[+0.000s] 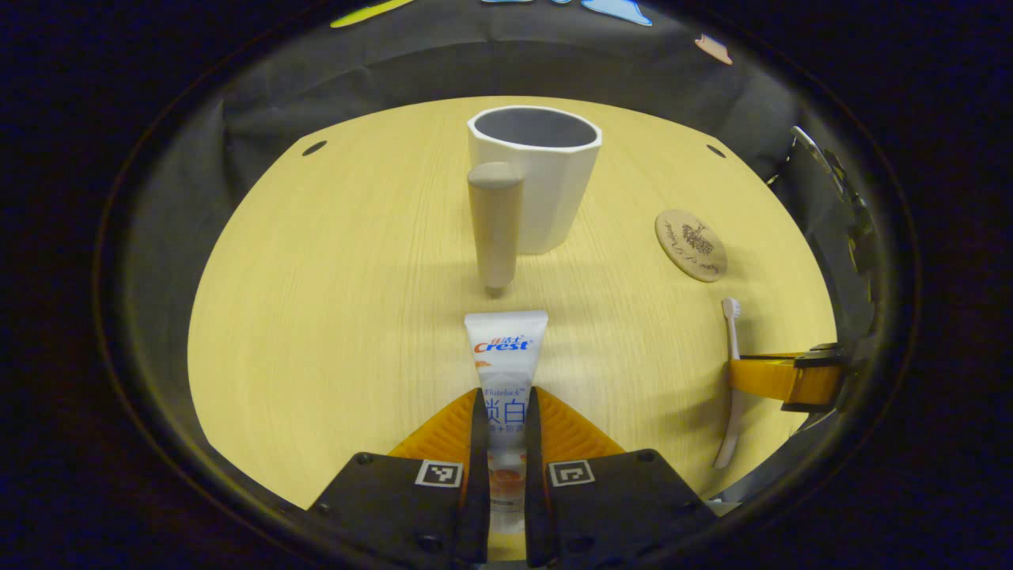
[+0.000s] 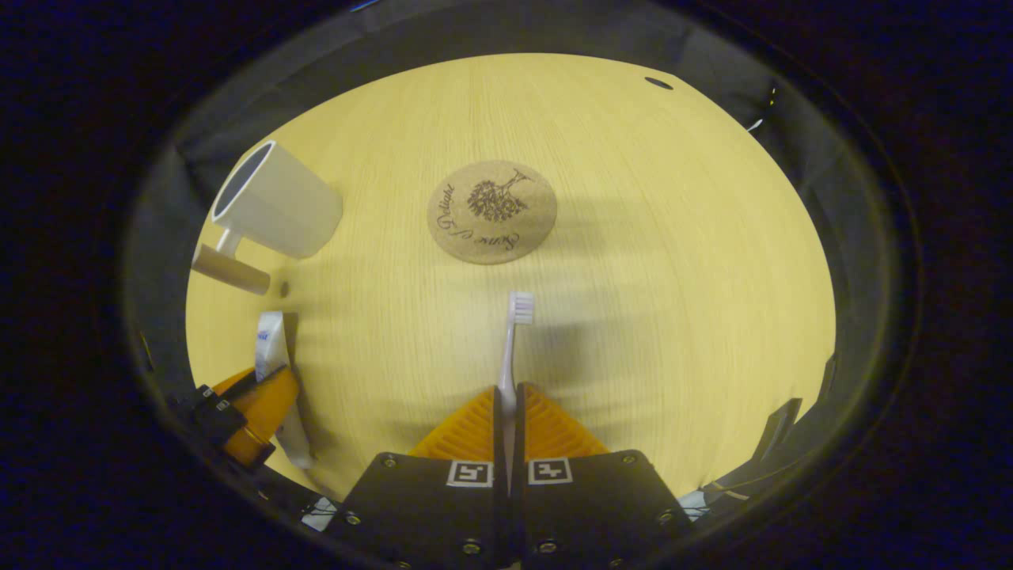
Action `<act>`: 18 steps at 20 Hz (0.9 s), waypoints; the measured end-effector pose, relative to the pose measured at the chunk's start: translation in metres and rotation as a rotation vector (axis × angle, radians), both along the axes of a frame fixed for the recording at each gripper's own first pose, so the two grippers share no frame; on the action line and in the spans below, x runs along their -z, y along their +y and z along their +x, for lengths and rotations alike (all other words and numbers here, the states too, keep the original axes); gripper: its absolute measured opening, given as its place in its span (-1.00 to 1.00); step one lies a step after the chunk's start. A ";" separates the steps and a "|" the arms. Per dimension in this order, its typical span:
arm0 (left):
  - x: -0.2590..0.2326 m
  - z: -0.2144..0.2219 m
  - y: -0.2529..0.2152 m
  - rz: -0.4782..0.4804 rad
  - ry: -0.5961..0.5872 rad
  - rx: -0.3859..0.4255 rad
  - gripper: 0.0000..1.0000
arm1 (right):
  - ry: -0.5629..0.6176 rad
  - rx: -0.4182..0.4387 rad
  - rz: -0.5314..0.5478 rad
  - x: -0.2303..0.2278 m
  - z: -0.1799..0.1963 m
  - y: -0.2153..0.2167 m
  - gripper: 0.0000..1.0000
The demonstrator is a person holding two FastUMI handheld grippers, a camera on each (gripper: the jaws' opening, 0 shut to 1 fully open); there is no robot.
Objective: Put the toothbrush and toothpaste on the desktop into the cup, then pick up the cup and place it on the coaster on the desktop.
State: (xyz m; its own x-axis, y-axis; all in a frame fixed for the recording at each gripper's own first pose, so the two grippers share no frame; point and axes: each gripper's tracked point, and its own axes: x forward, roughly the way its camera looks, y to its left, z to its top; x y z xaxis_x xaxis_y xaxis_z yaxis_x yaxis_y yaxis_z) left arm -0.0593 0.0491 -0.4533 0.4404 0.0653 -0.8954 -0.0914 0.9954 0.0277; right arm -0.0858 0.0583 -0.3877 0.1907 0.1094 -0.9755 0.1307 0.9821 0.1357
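Toothpaste (image 1: 506,372) lies clamped between the two fingers of the left gripper (image 1: 505,412) in the left gripper view, its flat crimped end pointing forward along the pale wooden counter (image 1: 332,317). Ahead of it stands the white cup (image 1: 542,178), upright, with its wooden handle (image 1: 495,226) facing the camera. To the right of the cup lies the round cork coaster (image 1: 690,245), apart from it. Nearer on that side the toothbrush (image 1: 732,380) is pinched by the other gripper's fingers (image 1: 772,378). In the right gripper view, the right gripper (image 2: 507,408) is clenched on the toothbrush (image 2: 510,348) handle, bristle head forward and pointing toward the coaster (image 2: 491,211) just beyond. The cup (image 2: 277,202) sits at far left, and below it the left gripper (image 2: 253,412) grasps the toothpaste (image 2: 273,356).
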 end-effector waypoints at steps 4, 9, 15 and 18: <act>-0.014 0.000 -0.013 -0.062 -0.026 -0.003 -0.49 | -0.009 0.020 0.017 0.001 0.003 0.000 -0.96; -0.064 0.009 -0.029 -0.107 -0.111 0.002 -0.51 | -0.015 0.009 0.012 0.003 0.003 0.000 -0.96; -0.129 0.035 -0.038 -0.134 -0.226 0.018 -0.50 | -0.023 0.013 0.028 0.002 0.004 -0.001 -0.96; -0.159 0.057 -0.038 -0.150 -0.285 0.012 -0.50 | -0.025 0.018 0.035 0.002 0.005 -0.001 -0.96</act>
